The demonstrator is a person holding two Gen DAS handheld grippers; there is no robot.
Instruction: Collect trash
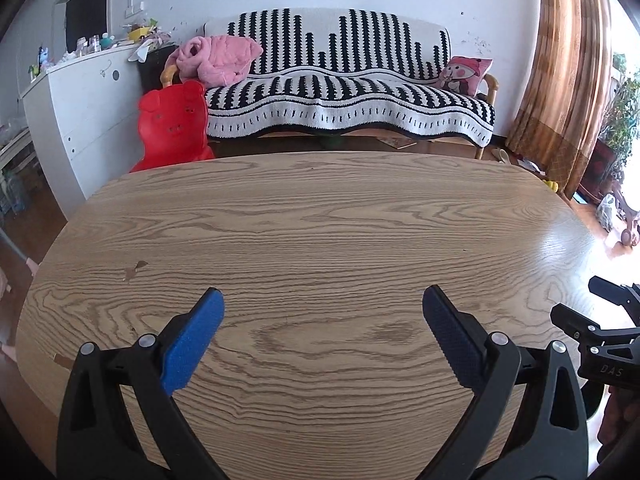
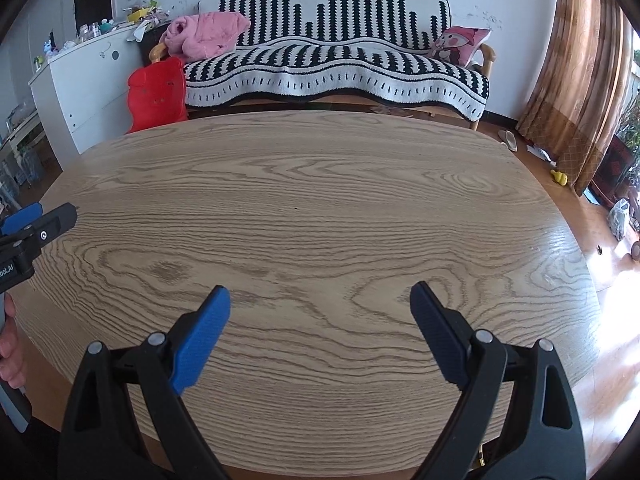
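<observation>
My left gripper (image 1: pixel 323 294) hangs open low over the near part of an oval wooden table (image 1: pixel 320 220), with only bare wood between its blue pads (image 1: pixel 192 344). To its right, my right gripper (image 2: pixel 320 290) is open as well, over the same table (image 2: pixel 320 184), and it holds nothing. Each gripper shows at the edge of the other's view: the right gripper (image 1: pixel 580 300) and the left gripper (image 2: pixel 48 216). No piece of trash shows on the tabletop in either view. A small brown chip (image 1: pixel 134 270) marks the wood at the left.
Beyond the table stand a sofa (image 1: pixel 348 92) with a black-and-white cover, a red pig-shaped chair (image 1: pixel 172 128) and a white cabinet (image 1: pixel 80 112). A brown curtain (image 2: pixel 576 72) hangs at the right. On the floor there lie a slipper (image 2: pixel 509 138), a yellow toy (image 2: pixel 559 177) and a plastic bag (image 2: pixel 619 216).
</observation>
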